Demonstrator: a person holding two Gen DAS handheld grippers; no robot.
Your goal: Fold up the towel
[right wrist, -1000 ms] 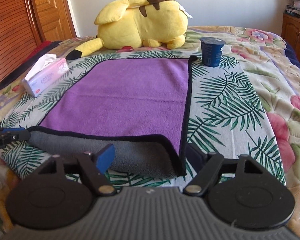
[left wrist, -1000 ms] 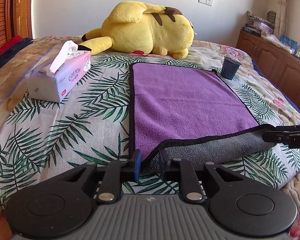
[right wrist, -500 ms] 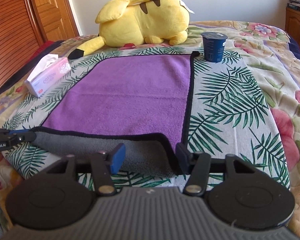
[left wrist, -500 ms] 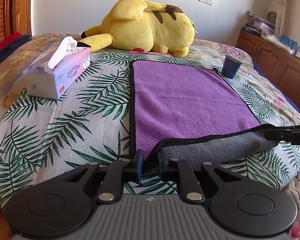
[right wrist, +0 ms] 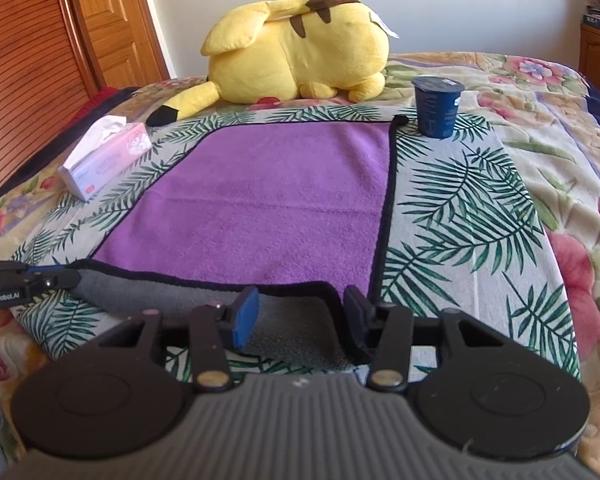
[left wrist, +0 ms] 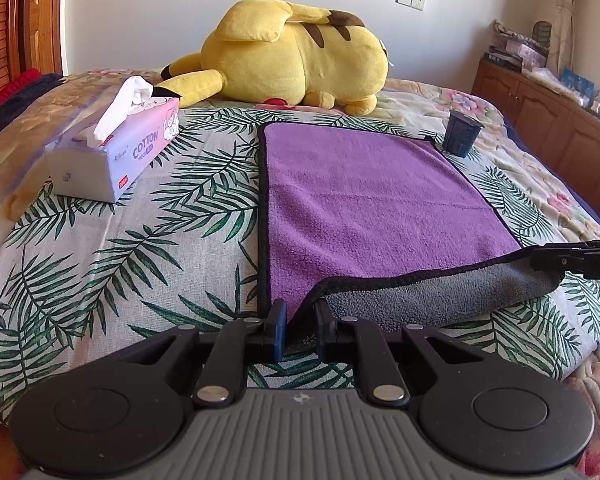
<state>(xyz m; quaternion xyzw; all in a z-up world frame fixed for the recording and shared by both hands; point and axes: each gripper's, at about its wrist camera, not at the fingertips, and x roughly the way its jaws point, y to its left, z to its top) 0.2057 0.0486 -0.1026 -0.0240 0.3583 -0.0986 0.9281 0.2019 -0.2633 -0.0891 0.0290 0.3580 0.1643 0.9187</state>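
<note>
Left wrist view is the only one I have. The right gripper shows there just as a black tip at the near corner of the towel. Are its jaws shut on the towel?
Observer: No. In the right wrist view the right gripper is open. Its fingers stand apart on either side of the lifted near corner of the towel and do not pinch it.
Operator: And the blue cup, does it sit on the towel?
Observer: No. The blue cup stands upright on the leaf-print cloth, just beside the far right corner, with a narrow strip of cloth between them.
</note>
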